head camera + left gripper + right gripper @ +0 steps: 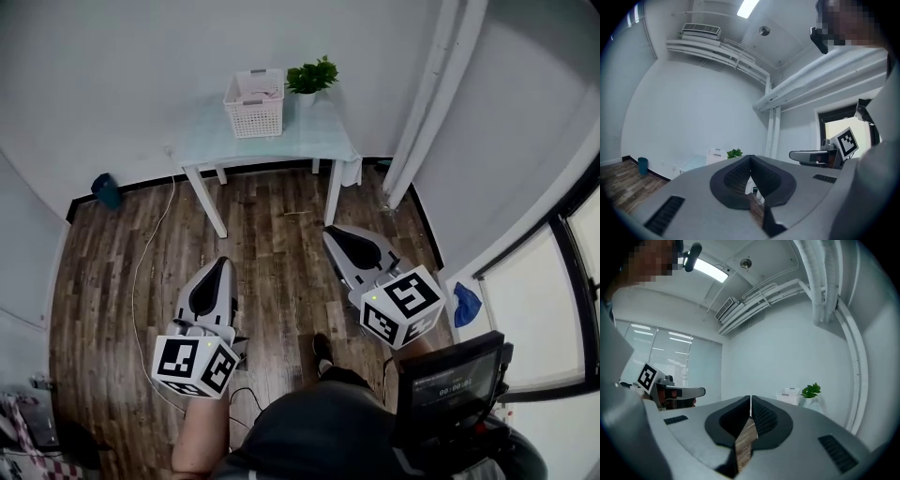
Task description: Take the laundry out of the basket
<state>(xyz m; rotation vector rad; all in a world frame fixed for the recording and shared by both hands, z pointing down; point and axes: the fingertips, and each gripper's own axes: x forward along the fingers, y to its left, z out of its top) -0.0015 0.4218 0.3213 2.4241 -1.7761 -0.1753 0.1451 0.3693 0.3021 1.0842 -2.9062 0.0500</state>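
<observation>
The basket (254,111) is spotted on the desk (202,142) at the far wall, just beside a potted plant (312,75). Pale laundry (255,86) is seen lying inside it, showing at the rim, so nothing is taken out yet. Both claws are held level above the wooden floor (272,234), well apart from the desk and pointed toward it. The left claw (223,262) is closed, its jaws met at the tips with nothing gripped between them. The right claw (330,232) is likewise closed and empty. A blue object (105,190) is noted on the floor by the left wall, and a white cable (141,272) is laid across the boards near the left claw.
</observation>
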